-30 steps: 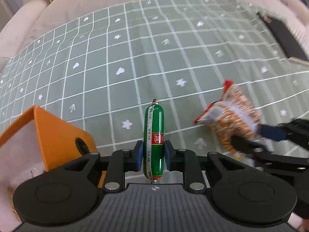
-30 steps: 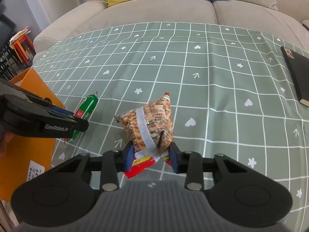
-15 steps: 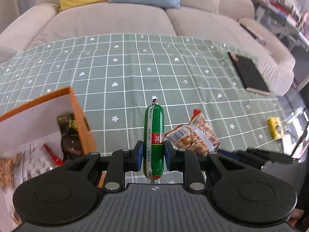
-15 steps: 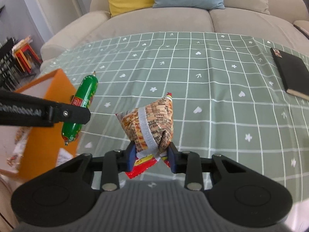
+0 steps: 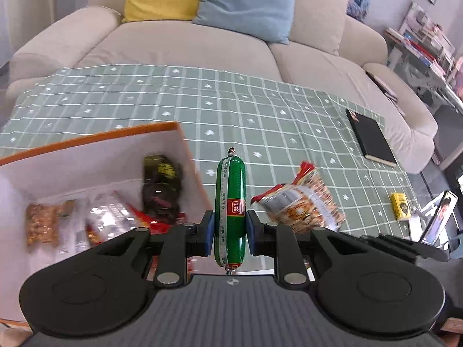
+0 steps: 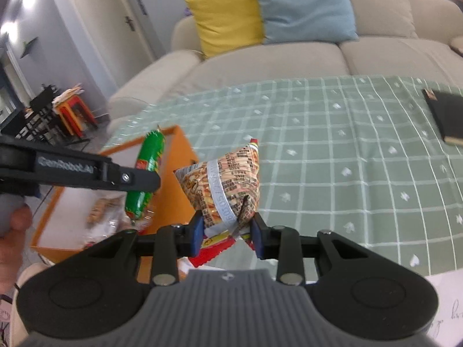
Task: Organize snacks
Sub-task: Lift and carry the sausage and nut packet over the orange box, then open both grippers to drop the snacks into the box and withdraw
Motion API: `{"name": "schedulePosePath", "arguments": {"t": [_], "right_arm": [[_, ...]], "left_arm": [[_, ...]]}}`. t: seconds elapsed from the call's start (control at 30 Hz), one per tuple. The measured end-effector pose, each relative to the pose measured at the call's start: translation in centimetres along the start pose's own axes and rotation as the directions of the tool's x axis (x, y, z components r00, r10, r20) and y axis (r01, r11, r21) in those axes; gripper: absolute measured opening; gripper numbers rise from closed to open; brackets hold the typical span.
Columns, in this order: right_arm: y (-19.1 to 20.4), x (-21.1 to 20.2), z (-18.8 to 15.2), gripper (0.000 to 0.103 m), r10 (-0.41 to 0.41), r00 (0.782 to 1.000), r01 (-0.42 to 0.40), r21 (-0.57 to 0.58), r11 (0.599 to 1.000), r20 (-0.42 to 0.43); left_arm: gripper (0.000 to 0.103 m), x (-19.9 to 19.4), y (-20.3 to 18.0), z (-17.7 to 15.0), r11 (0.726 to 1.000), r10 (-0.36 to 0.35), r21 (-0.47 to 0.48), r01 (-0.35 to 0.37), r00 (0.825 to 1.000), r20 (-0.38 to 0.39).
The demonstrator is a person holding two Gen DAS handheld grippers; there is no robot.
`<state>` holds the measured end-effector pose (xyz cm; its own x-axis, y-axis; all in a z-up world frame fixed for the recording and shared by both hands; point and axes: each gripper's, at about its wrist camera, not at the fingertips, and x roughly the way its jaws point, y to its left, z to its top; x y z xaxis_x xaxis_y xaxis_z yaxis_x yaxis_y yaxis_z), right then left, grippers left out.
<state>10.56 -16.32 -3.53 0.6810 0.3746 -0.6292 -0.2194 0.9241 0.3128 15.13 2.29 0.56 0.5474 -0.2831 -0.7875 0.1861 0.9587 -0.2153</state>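
Two claws clamp snacks: left claw [image 5: 230, 237] sausage [image 5: 230, 211], right claw [image 6: 227, 235] packet [image 6: 222, 188].

Green sausage [image 5: 230, 208] upright, held aloft beside patterned snack bag [image 6: 224, 185], orange box [image 5: 95, 141]

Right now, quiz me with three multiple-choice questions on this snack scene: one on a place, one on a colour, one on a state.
1. Where does the black notebook lie?
A on the tablecloth
B in the box
C on the sofa
2. What colour is the sausage?
A red
B green
C yellow
3. The right gripper is
A open, holding nothing
B shut on the snack bag
C shut on the sausage

A: it lies flat on the checked cloth.
B: its wrapper is green.
B: the pads pinch the bag's lower end.
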Motion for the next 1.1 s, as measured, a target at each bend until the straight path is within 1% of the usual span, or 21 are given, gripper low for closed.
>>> {"name": "schedulePosePath", "arguments": {"t": [0.1,0.2,0.4,0.57,0.73,0.8,0.93,1.03,1.1], "right_arm": [[2.0,-0.2,1.0,0.031,0.038,0.999,-0.037,-0.029,0.999,0.02],[4.0,0.4,2.1,0.031,0.084,0.996,-0.083,-0.048,0.995,0.02],[8.1,2.9,3.6,0.031,0.153,0.988,-0.155,-0.098,0.983,-0.023],[11.2,5.4,4.2,0.031,0.191,0.979,-0.2,-0.126,0.972,-0.076],[13.6,8.0,3.7,0.031,0.197,0.964,-0.225,-0.151,0.963,-0.176],[14.4,9.1,3.1,0.031,0.186,0.957,-0.223,-0.16,0.962,-0.221],[15.2,11.2,2.1,0.031,0.149,0.949,-0.201,-0.168,0.965,-0.277],[15.3,12.8,1.4,0.031,0.095,0.948,-0.154,-0.178,0.972,-0.303],[15.1,13.4,0.6,0.032,0.074,0.945,-0.137,-0.181,0.974,-0.318]], "left_arm": [[0.025,-1.4,2.2,0.0,0.999,0.024,-0.027,-0.023,0.999,0.024],[0.025,-2.5,4.5,0.1,0.997,0.059,-0.048,-0.057,0.998,0.036],[0.025,-4.2,9.1,0.4,0.99,0.143,-0.021,-0.143,0.99,0.015],[0.025,-4.3,12.9,0.4,0.977,0.208,-0.033,-0.209,0.978,-0.034],[0.025,-2.3,15.0,-0.8,0.971,0.235,-0.016,-0.239,0.962,-0.136],[0.025,-1.4,15.7,-1.5,0.968,0.243,-0.02,-0.25,0.955,-0.173],[0.025,0.2,17.1,-2.5,0.947,0.309,-0.014,-0.321,0.923,-0.23],[0.025,0.9,17.3,-3.3,0.933,0.354,0.018,-0.361,0.902,-0.246],[0.025,1.6,17.1,-3.5,0.927,0.371,0.039,-0.373,0.893,-0.255]]}}
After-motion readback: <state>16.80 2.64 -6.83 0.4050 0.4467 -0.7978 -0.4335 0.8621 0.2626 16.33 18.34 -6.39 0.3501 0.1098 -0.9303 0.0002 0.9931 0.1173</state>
